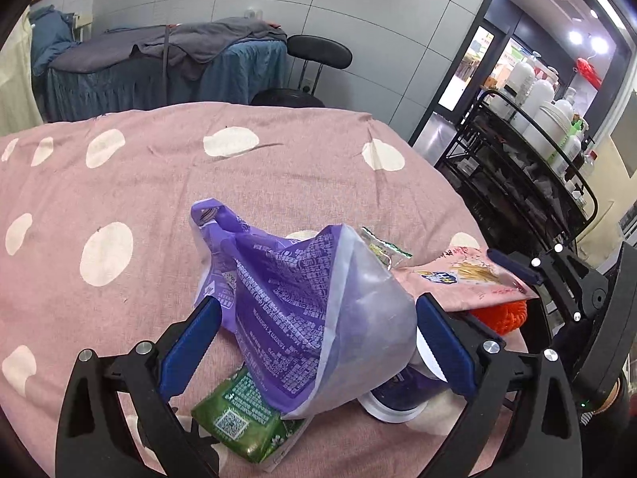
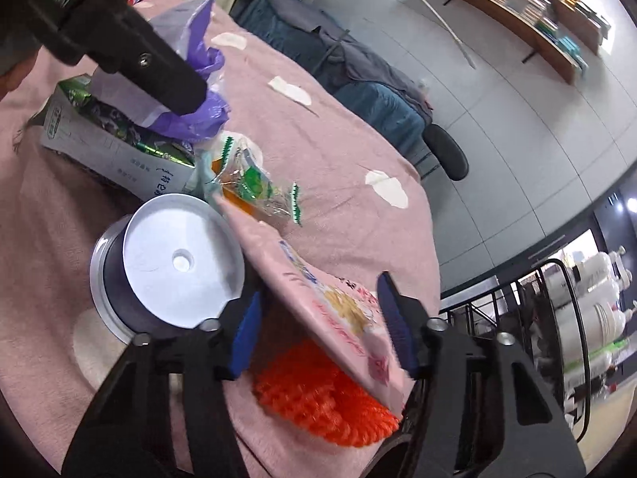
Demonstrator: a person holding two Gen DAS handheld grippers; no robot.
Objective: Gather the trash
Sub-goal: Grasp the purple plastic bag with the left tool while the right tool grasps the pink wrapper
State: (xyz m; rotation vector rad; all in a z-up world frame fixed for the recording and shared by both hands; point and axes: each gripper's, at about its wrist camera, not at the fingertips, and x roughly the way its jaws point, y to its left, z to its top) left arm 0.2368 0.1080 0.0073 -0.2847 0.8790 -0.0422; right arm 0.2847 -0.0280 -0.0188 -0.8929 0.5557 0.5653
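Right gripper [image 2: 322, 338] spread wide, 2 blue fingers [image 2: 398, 328] straddling the flat pink snack packet [image 2: 338, 310] — not yet pinching. Long axis of the packet running straight ahead between them, propped over an orange knitted scrubber [image 2: 318, 410]. Left gripper [image 1: 318, 342] also spread, flanking the crumpled purple plastic bag [image 1: 286, 298] on the pink dotted bedcover [image 1: 139, 183]. Only from the right wrist: white-lidded round jar [image 2: 175, 263] just beside the packet, clear green-edged wrapper [image 2: 254, 191] beyond.
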